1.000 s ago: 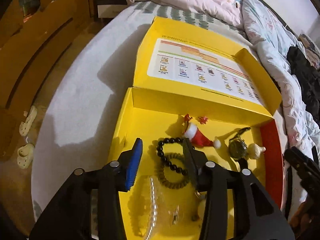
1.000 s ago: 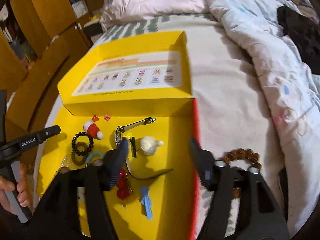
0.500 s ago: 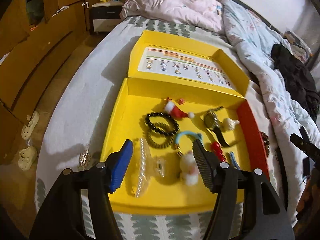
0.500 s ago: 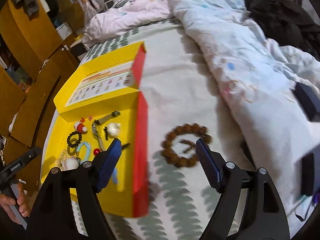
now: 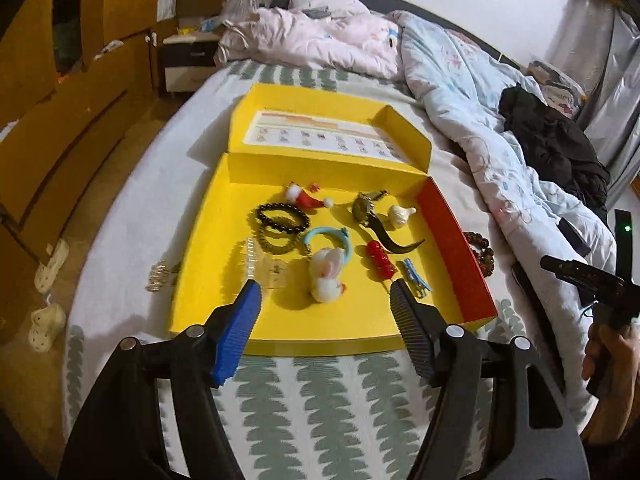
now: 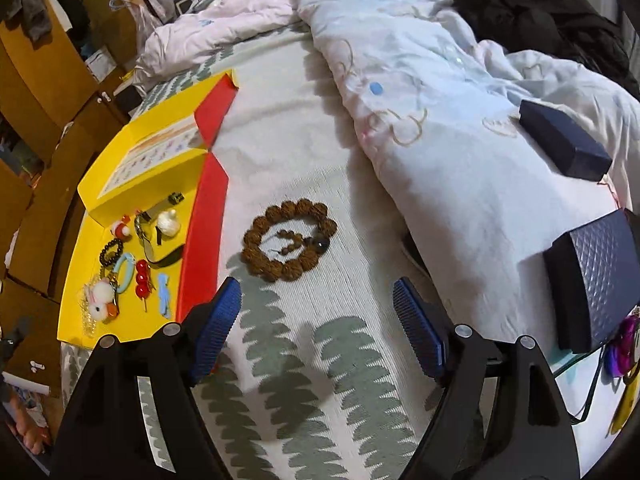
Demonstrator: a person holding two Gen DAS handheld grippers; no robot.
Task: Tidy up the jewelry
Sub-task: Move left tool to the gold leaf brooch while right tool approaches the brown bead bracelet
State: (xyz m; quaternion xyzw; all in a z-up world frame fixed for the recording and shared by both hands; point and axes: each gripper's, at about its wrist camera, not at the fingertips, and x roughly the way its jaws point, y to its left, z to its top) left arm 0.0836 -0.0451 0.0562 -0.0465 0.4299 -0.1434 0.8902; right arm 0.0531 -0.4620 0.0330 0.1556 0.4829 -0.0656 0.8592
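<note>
The bed [image 6: 304, 152], spread with a leaf-patterned sheet, lies under both tongs. The open yellow box [image 5: 360, 336] sits just ahead of the left gripper [image 5: 325, 298], whose fingers stand wide apart and empty over the box's near wall. Inside, ahead of those fingers, lie a white plush charm [image 5: 326, 278], a watch [image 5: 366, 212], a black bead bracelet [image 5: 282, 216] and red beads [image 5: 379, 258]. The right gripper [image 6: 316, 294] hangs spread and empty over the sheet; the brown bead bracelet [image 6: 289, 240] lies just ahead between its fingers, outside the box, which is to its left
</note>
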